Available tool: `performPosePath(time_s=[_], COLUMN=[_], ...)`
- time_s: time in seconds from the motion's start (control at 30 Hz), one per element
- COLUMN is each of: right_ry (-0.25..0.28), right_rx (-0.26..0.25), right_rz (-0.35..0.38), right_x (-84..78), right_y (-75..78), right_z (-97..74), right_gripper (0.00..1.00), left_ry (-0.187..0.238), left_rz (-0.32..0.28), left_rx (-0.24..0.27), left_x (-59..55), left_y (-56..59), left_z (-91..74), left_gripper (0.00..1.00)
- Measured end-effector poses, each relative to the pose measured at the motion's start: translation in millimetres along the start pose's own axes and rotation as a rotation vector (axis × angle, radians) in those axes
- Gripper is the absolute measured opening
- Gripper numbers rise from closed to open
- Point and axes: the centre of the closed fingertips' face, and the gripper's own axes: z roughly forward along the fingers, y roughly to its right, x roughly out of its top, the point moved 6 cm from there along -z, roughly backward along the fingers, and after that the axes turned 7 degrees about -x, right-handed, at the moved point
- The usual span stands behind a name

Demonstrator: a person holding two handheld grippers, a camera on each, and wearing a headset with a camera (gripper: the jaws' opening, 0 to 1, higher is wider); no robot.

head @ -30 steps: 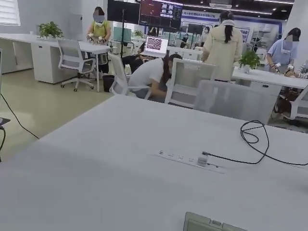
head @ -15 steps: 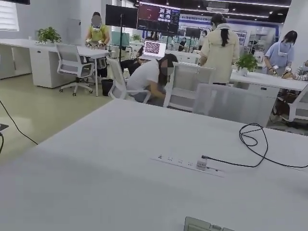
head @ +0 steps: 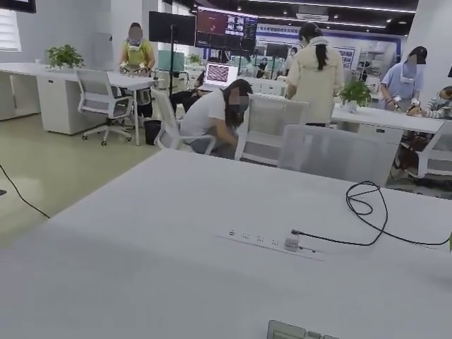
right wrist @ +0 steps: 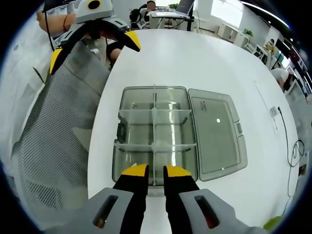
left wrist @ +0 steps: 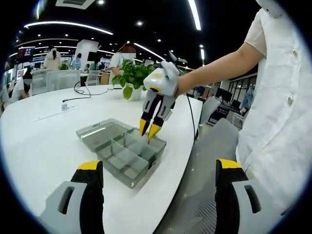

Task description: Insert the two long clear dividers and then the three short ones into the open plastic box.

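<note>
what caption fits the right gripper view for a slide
Right claw at the open box with clear dividers fitted.

Clear plastic box (right wrist: 136, 100) lies open (lid (right wrist: 217, 131) flat beside), dividers (right wrist: 154, 113) seemingly seated upright inside.

worktop (head: 176, 212) plain white. plastic box (right wrist: 136, 129) clear with a smoky grey tint, lid (right wrist: 217, 131) the same; dividers (right wrist: 154, 111) clear, edges paler. right tool (right wrist: 156, 171): yellow tips, black fingers, grey body. left tool (left wrist: 158, 165): same yellow, black, grey. chair (right wrist: 53, 126) grey mesh, fine dotted weave. cable (head: 339, 242) black, power strip (head: 268, 241) white. plant (left wrist: 129, 75) green in a white pot.
</note>
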Motion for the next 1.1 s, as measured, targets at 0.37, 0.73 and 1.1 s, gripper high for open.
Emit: performPosePath(time_s=[0.37, 0.73, 1.1], right_ry=[0.065, 0.146, 0.213], right_rx=[-0.05, -0.131, -0.208], right_rz=[0.058, 0.139, 0.246], right_x=[3.3, -1.8, -17.8], right_y=[-1.0, -7.1, -18.5], right_z=[-23.4, -52.3, -74.7], right_gripper=[0.23, 0.31, 0.38], left_ry=[-0.013, -0.034, -0.055], left_rz=[0.006, 0.012, 0.018], left_rx=[-0.001, 0.003, 0.004], left_x=[2.9, 2.4, 2.6], left_y=[-1.1, -3.5, -5.5], left_z=[-1.7, -4.6, -6.0], left_gripper=[0.98, 1.0, 1.0])
